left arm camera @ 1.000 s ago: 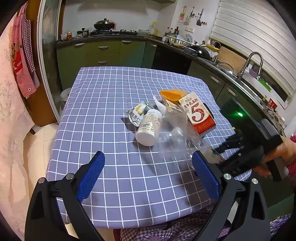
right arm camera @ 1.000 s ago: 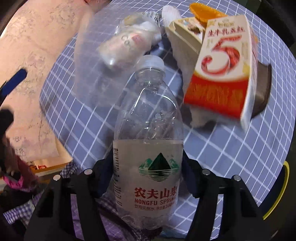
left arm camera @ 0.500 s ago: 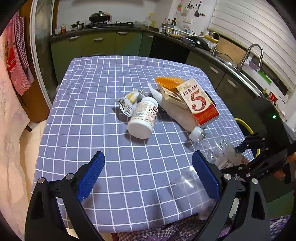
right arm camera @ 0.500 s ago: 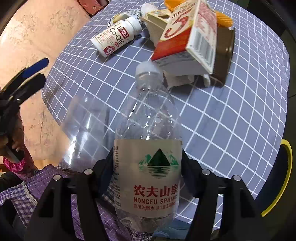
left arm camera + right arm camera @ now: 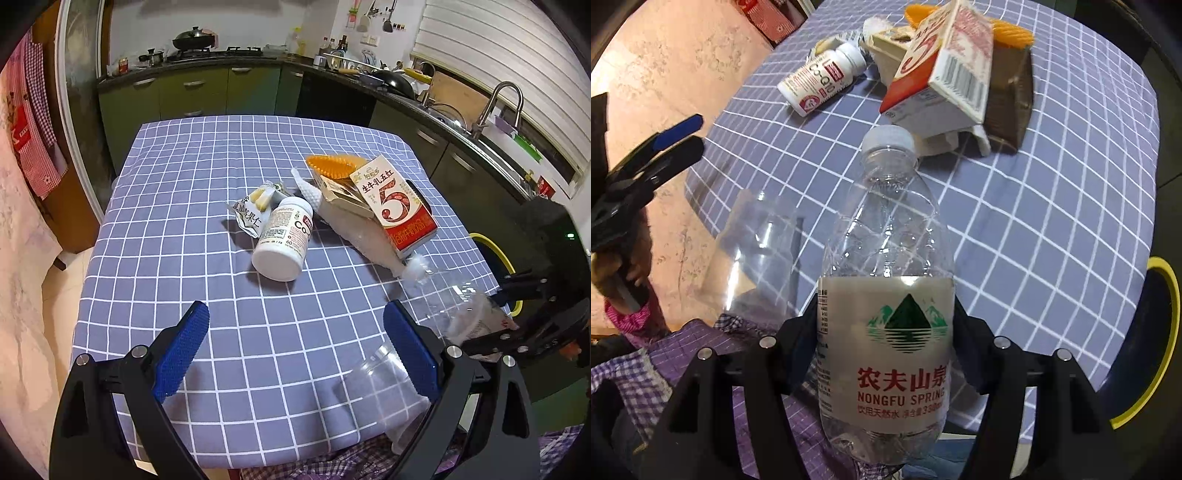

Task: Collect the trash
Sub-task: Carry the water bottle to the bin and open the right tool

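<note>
While right tool (image 5: 886, 332) grips bottle (image 5: 886, 240) | off table (image 5: 1052, 221) edge | near side clear

The near part of the table (image 5: 236, 350) is bare, so a hand can pass. Farther back, a white bottle (image 5: 284, 238) and a milk box (image 5: 397, 206) block the way.

We cannot see the right gripper's fingers where they meet the water bottle (image 5: 886, 302); its label covers them. Beyond the fingers, the milk carton (image 5: 938, 70) hides most of the brown box (image 5: 1008, 99), and the snack wrapper's (image 5: 248, 218) print is too small to read.
</note>
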Available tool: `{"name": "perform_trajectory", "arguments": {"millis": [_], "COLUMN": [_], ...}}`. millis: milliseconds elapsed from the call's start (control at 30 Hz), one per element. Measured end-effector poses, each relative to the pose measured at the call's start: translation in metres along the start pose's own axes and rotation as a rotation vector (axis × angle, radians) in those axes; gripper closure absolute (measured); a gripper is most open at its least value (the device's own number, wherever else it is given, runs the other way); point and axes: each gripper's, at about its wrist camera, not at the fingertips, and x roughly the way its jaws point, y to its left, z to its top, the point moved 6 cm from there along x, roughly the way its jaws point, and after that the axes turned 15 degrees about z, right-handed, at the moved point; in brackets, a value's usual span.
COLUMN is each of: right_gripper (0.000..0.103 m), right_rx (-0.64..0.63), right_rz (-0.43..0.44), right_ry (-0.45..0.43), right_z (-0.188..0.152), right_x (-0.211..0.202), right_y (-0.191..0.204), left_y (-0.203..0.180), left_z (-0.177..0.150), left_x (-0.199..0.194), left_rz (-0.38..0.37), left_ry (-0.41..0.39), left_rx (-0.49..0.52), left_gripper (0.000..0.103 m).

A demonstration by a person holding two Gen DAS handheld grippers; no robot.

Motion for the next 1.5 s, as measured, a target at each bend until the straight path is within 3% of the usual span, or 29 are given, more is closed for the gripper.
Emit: {"name": "perform_trajectory", "arguments": {"millis": [233, 400, 533, 667, 933, 1133, 1300, 1500], "right_gripper": [0.041, 0.041, 0.041, 0.041, 0.038, 0.034, 0.034, 0.034], "right_rx": [0.036, 0.200, 0.367, 0.492, 0.623, 0.632, 0.566, 0.455], "right_rz": [0.025, -0.059, -0.138, -0.167, -0.175, -0.186, -0.185, -0.159], "right_ry": [-0.122, -0.263, -0.253, -0.210, -0.172, -0.261, -0.319, -0.376], "right_z": [-0.022, -0.051, -0.087, -0.111, -0.107, -0.104, -0.104, -0.091], "right_x": [-0.053, -0.117, -0.138, -0.133, -0.101, -0.114, -0.124, -0.128], "right_y": [-0.009, -0.078, -0.151, -0.212, -0.294, -0.292, -0.256, -0.212], "left_y": [-0.005, -0.009, -0.016, -0.025, -0.046, -0.051, -0.059, -0.073], "left_z": [0.003, 0.006, 0.007, 0.008, 0.010, 0.012, 0.006, -0.023], "left_x": [0.001, -0.002, -0.004, -0.008, -0.027, -0.048, -0.064, -0.092], "left_rz": [0.001, 0.003, 0.001, -0.003, -0.010, -0.032, -0.047, 0.000], "left_ry": [-0.004, -0.020, -0.031, -0.044, -0.086, -0.136, -0.179, -0.245], "left_rx": [0.011, 0.024, 0.041, 0.066, 0.133, 0.167, 0.223, 0.341], "left_gripper": [0.009, 0.009, 0.009, 0.009, 0.009, 0.009, 0.009, 0.009]}}
